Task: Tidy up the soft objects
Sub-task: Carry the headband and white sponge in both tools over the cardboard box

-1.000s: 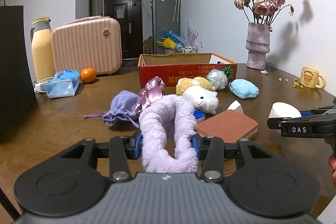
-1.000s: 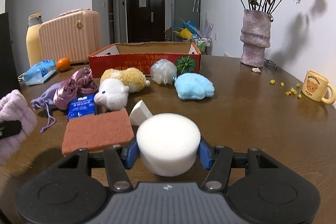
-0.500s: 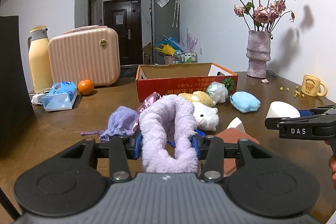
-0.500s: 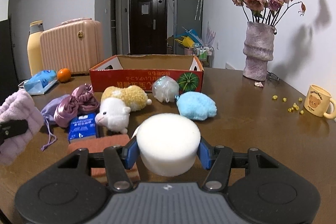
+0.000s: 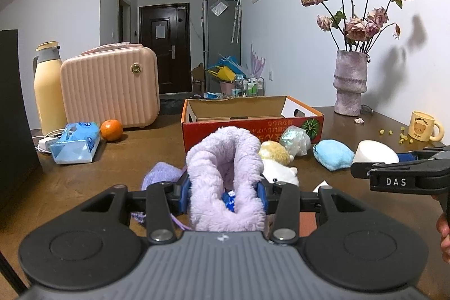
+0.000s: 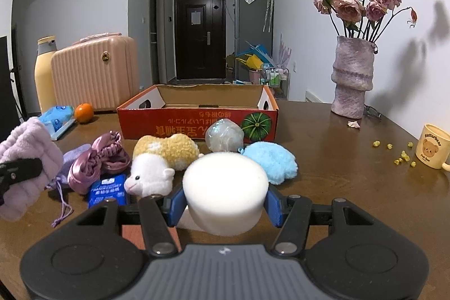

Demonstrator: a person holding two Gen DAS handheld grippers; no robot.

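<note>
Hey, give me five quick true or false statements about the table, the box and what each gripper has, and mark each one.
1. The left gripper holds a fluffy lilac band in its jaws. True.
2. The right gripper is empty. False: its jaws grip a white foam cylinder.
3. The red cardboard box already holds the plush toys. False: the toys lie on the table in front of it, and no toy shows inside.
4. An orange sits near the pink suitcase. True.
5. The bear mug lies tipped over. False: it stands upright.
</note>
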